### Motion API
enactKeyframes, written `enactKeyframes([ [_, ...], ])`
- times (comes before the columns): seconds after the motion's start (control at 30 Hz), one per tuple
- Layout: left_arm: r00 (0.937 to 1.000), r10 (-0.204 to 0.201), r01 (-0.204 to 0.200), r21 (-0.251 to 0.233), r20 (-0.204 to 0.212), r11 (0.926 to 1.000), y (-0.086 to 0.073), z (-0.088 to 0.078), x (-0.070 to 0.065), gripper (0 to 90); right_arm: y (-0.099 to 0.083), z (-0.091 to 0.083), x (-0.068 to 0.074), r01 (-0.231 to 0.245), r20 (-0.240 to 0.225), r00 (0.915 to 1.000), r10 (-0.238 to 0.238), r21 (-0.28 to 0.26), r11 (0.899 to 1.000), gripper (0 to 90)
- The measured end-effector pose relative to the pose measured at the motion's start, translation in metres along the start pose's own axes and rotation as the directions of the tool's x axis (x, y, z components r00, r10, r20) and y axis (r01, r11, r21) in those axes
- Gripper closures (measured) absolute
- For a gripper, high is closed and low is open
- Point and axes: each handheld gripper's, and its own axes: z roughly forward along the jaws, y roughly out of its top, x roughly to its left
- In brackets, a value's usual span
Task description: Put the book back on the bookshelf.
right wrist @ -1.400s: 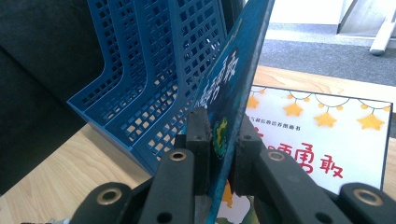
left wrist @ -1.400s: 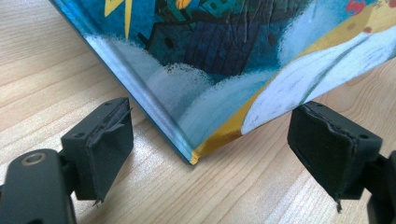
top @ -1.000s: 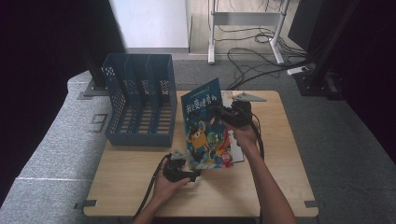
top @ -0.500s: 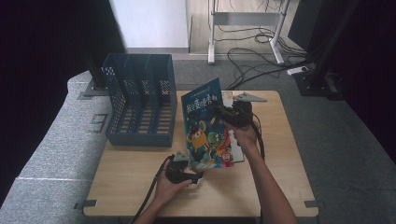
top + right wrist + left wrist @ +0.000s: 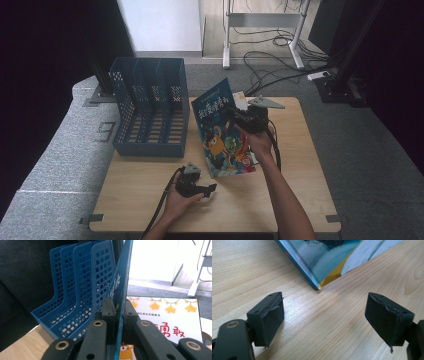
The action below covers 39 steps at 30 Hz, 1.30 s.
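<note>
The right hand-held gripper [image 5: 119, 311] is clamping the tilted book [image 5: 220, 127]; a slipping edge-grip risks it toppling. The left hand-held gripper [image 5: 324, 322] is resting agape.

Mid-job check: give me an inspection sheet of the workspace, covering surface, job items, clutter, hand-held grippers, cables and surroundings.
Surface: wooden table, bare at the front.
Job's things: blue picture book tilted up on its lower edge; blue file rack with open slots at the table's left rear.
Clutter: a second book with stars and red characters lies flat behind the held one.
Grippers: right hand-held gripper shut on the book's edge, having just closed a little tighter; left hand-held gripper open, low over the table near the book's corner, holding nothing.
Cables: one trails from each gripper; more lie on the floor behind the table.
Surroundings: grey carpet, white panel, metal stand legs, dark curtains.
</note>
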Motion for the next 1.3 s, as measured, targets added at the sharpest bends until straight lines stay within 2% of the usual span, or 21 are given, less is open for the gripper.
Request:
enactKeyframes([
  [0.2,0.9996,0.026,-0.026,-0.001,-0.01,0.9997,0.005,0.008,-0.011,15.8,0.0,-0.001,0.0,-0.011,0.006,0.9999,0.011,0.005,1.0,83.5],
  [0.3,0.9985,0.042,-0.042,0.009,-0.035,0.9991,0.008,0.016,-0.015,15.7,-0.001,-0.002,-0.001,-0.019,-0.004,0.9998,0.019,0.004,1.0,83.5],
  [0.53,0.9973,0.033,-0.033,-0.002,-0.066,0.9995,0.021,0.022,-0.014,16.0,-0.001,-0.005,-0.001,-0.01,-0.018,0.9998,0.011,0.006,1.0,83.6],
  [0.77,0.998,0.029,-0.028,0.019,-0.055,0.9994,0.023,0.028,-0.015,16.1,-0.002,-0.006,-0.001,-0.013,-0.023,0.9996,0.013,0.0,1.0,83.5],
  [0.93,0.9986,-0.002,0.003,0.022,-0.054,0.9998,0.025,0.034,-0.012,15.7,-0.003,-0.007,-0.001,-0.013,-0.026,0.9996,0.013,-0.004,1.0,83.5],
  [1.13,0.9984,-0.002,0.004,0.023,-0.056,0.9997,0.026,0.035,-0.011,14.9,-0.004,-0.009,-0.002,-0.015,-0.027,0.9995,0.014,-0.012,1.0,83.5],
  [1.3,0.9988,-0.022,0.023,0.028,-0.044,0.9993,0.028,0.035,-0.007,14.2,-0.003,-0.013,-0.003,-0.012,-0.027,0.9996,0.011,-0.024,1.0,83.8],
])
